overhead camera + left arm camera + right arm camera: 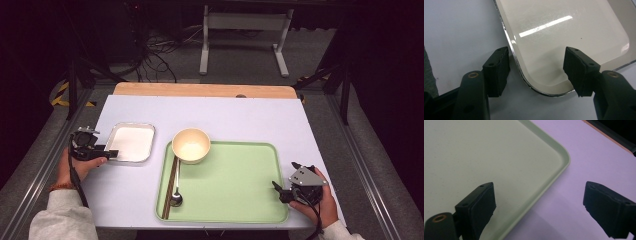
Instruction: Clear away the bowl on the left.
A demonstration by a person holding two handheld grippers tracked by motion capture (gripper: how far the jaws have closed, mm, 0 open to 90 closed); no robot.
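Observation:
A shallow metal tray (131, 142) lies at the left of the white table. My left gripper (111, 152) is open at its near left corner; in the left gripper view the jaws straddle the rim (524, 75) of that corner. A green tray (235, 180) holds a cream bowl (190, 145) at its far left corner, with a spoon (176, 192) and dark chopsticks (170, 187) along its left side. My right gripper (279, 190) is open at the green tray's right edge; one jaw is over the tray (486, 157), the other over the table.
The white table surface (225, 115) has bare room behind the trays. A wooden strip (200, 90) runs along the far edge. Beyond stand a metal frame (245, 35) and cables on the floor.

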